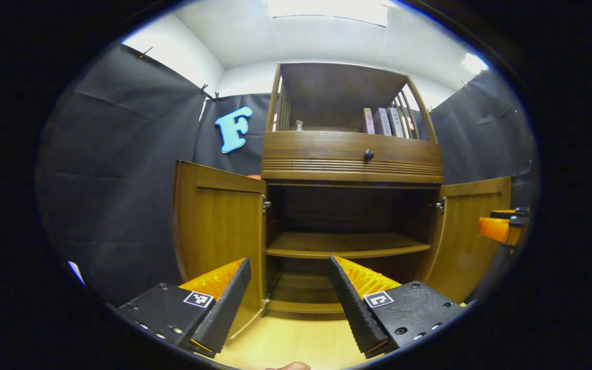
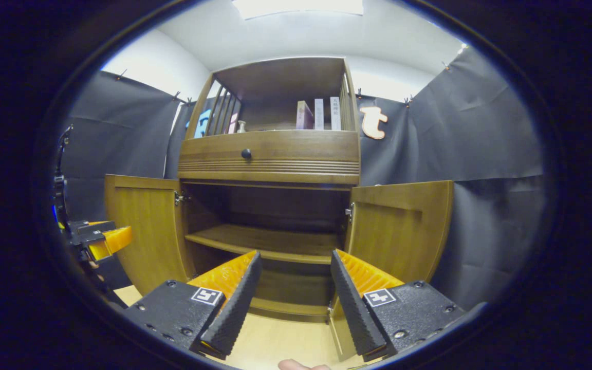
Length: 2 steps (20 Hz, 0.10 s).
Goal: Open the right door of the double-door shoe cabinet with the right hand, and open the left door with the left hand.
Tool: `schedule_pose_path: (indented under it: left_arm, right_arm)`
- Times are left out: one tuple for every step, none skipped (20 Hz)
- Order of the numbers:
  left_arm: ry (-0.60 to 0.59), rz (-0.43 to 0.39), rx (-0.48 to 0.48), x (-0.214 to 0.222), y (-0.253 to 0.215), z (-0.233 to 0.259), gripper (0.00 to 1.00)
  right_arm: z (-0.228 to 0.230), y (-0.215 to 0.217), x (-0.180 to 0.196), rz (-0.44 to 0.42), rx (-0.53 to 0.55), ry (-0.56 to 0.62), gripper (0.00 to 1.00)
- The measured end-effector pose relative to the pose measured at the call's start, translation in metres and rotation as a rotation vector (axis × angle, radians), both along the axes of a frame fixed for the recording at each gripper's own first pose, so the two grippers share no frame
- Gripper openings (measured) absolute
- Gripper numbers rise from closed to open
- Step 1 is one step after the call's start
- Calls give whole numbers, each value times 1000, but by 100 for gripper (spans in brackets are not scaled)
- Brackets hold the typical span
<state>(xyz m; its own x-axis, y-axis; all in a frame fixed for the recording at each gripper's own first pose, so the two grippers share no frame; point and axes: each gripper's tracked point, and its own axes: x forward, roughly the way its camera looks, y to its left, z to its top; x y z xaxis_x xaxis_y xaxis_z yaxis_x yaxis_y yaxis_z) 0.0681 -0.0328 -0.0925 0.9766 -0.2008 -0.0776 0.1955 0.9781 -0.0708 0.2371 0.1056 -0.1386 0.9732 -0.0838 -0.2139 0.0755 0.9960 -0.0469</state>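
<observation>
Brown wood is facing us: the shoe cabinet (image 1: 350, 169) is standing against the black cloth wall (image 1: 116, 169) with both of its two doors swung wide. In the left gripper view we are seeing the left door (image 1: 219, 231) angled out just above our left gripper (image 1: 288, 298), and the right door (image 1: 468, 231) hanging open across the opening. We are counting one inner shelf (image 1: 347, 244), one dark drawer knob (image 1: 368, 154), and three books (image 1: 382, 122) standing up on the top shelf. Our left gripper is gaping wide, holding nothing, its two fingers apart over the pale floor (image 1: 296, 341). In the right gripper view our right gripper (image 2: 295, 298) is likewise spread wide with nothing between its fingers, near the right door's lower edge but not touching it.
</observation>
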Motion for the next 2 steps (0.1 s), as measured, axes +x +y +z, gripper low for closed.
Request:
schedule_pose_path:
  left_arm:
    - [12,-11,-1,-3,-9,-1,100]
    - [15,-20,3,-4,-15,-2,100]
  right_arm:
    - [0,-1,0,0,7,-2,90]
    - [0,-2,-1,-1,13,-5,90]
